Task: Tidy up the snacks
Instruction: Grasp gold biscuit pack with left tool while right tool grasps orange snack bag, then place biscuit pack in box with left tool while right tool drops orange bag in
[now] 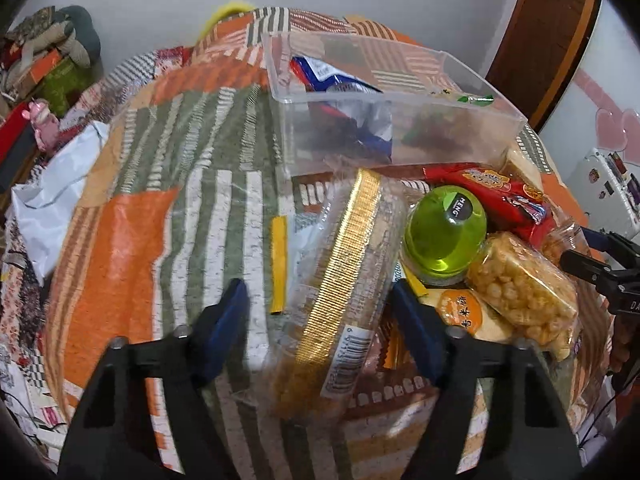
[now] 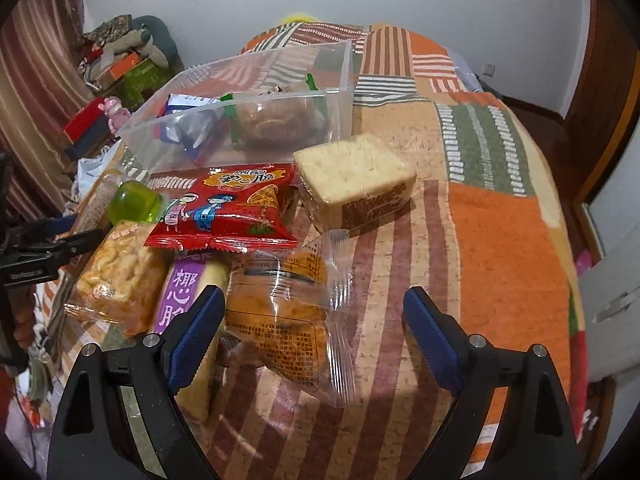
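A clear plastic bin (image 1: 404,128) (image 2: 256,120) sits on the patchwork cloth with a blue-white packet (image 1: 332,76) and a dark cake (image 2: 276,120) inside. My left gripper (image 1: 320,320) is open, its jaws either side of a clear packet with a gold strip (image 1: 340,280). Beside it lie a green jelly cup (image 1: 444,232) (image 2: 136,202), a puffed-rice bar (image 1: 524,288) (image 2: 120,272) and a red packet (image 1: 492,192) (image 2: 232,208). My right gripper (image 2: 312,332) is open over a clear orange-printed packet (image 2: 288,312). A cracker block (image 2: 352,176) lies beyond.
A purple-labelled packet (image 2: 184,300) lies by my right gripper's left finger. A yellow strip (image 1: 278,264) lies on the cloth. Boxes and clothes (image 2: 124,60) are piled at the far left. A dark wooden door frame (image 1: 548,40) stands at right.
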### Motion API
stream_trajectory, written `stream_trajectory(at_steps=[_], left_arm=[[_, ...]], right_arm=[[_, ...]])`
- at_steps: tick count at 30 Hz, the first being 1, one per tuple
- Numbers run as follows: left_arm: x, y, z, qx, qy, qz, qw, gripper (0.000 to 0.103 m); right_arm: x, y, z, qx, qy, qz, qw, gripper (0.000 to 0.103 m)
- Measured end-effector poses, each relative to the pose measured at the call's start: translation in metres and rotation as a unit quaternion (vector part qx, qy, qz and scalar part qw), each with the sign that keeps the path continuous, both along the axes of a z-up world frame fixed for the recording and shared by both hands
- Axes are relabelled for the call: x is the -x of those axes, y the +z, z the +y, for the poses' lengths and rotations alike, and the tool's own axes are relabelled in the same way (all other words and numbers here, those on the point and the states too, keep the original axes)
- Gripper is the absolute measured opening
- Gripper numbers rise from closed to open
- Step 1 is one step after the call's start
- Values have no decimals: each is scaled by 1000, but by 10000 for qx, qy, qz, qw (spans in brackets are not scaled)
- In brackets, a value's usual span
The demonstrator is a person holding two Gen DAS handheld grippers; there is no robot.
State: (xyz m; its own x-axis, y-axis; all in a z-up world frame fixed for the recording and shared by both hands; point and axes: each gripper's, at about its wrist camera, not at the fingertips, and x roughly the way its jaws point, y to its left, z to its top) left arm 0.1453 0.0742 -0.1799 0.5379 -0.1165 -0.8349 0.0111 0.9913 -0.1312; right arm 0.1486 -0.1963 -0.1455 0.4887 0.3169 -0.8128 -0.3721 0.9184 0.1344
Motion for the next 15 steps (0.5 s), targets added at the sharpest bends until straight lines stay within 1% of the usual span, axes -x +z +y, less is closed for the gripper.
stream_trajectory(at_steps=[1,2,4,6,8,11,15], left_arm=[[-1,-1,0,90,-11,-5,10000,60],[-1,-1,1,142,-32,-9,9999,57],[0,-1,0,139,-66,-69,9999,54],[0,-2,-1,135,-86,-92,9998,51],[3,-2,0,100,-81,-122,9998,45],[7,1,2,65,-73,-168,9998,39],[14,9,5,106,-74,-249,9996,36]], right_arm=[[0,0,-1,-23,9,15,10000,88],[0,-1,-1,-47,16,25,10000,88],[1,-1,-1,-128,69,66,9999,83],[0,-3,1,-193,148,150,9996,74],[-1,-7,5,-161,245,235,9993,68],[1,-8,8,-215,296,257,9990,57],[5,-3,8,-100,285,103,9995,54]])
